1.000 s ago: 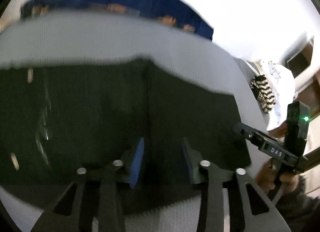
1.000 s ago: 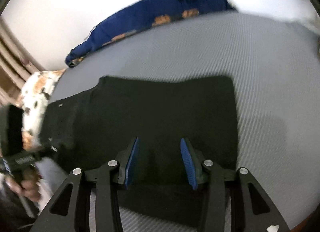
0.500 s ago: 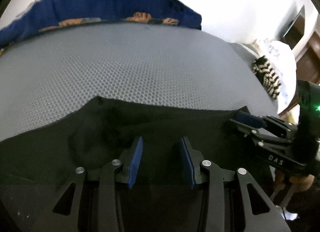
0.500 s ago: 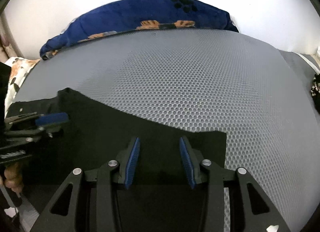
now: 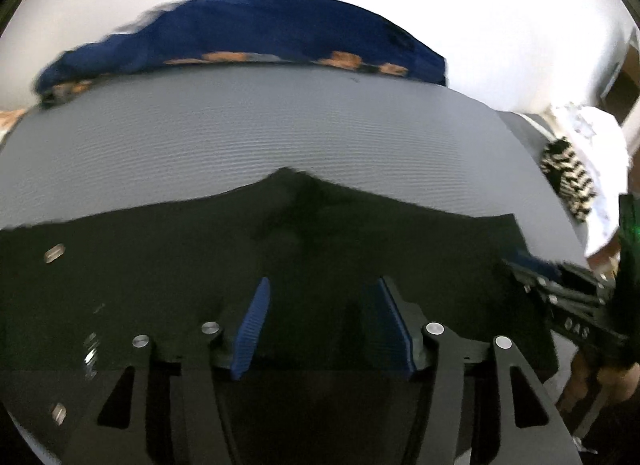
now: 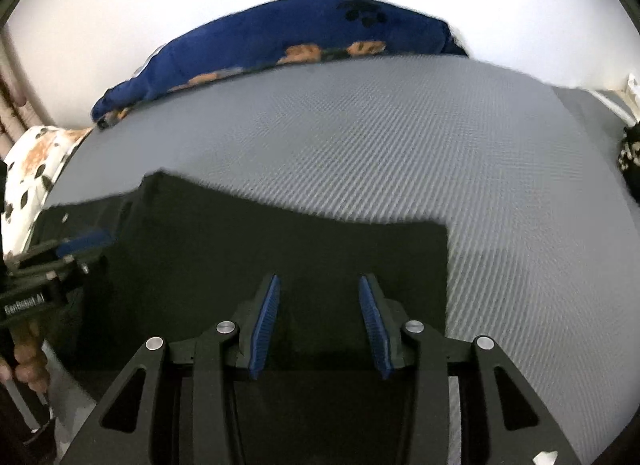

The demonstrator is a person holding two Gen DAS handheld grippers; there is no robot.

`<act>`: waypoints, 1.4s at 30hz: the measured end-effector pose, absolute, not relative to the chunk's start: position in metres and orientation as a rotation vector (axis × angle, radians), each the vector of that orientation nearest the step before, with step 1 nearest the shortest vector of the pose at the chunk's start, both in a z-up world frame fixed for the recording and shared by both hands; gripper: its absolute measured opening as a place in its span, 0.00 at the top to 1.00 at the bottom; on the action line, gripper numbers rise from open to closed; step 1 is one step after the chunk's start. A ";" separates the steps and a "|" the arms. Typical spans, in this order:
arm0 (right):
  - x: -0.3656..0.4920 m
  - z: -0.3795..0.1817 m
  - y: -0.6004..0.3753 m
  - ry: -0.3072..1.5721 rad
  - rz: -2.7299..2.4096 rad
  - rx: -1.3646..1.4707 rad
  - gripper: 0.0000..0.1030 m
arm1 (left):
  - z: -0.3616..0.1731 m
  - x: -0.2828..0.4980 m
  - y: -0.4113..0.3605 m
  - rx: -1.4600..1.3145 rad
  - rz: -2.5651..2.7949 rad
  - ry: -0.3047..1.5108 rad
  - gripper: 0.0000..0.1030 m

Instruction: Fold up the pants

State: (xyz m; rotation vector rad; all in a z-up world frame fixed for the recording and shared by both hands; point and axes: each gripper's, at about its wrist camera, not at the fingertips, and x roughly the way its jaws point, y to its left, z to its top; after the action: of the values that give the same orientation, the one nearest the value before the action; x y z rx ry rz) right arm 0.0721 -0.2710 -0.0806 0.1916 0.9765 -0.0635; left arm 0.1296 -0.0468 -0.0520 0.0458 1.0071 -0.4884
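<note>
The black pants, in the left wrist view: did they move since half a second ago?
Cannot tell. The black pants show more, and the blue pillow sits lower; the camera itself moved.

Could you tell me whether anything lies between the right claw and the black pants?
Nothing visible does. The right claw hangs directly over the black pants on the grey mat, pads apart, with only fabric below.
</note>
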 end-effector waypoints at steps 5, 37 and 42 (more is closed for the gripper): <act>0.051 -0.091 -0.237 1.027 0.001 0.180 0.60 | -0.039 0.099 -0.006 0.033 -0.356 0.982 0.40; 0.051 -0.088 -0.130 1.082 0.203 0.124 0.60 | -0.094 0.074 0.244 -0.862 -0.198 0.854 0.39; 0.052 -0.091 -0.132 1.077 0.211 0.150 0.57 | -0.093 0.086 0.243 -0.817 -0.229 0.838 0.39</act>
State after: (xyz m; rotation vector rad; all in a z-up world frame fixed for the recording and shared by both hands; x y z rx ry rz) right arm 0.0521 -0.1316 -0.0912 0.1503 1.0773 0.2114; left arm 0.0858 0.2433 -0.0927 -0.8166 0.8380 -0.2290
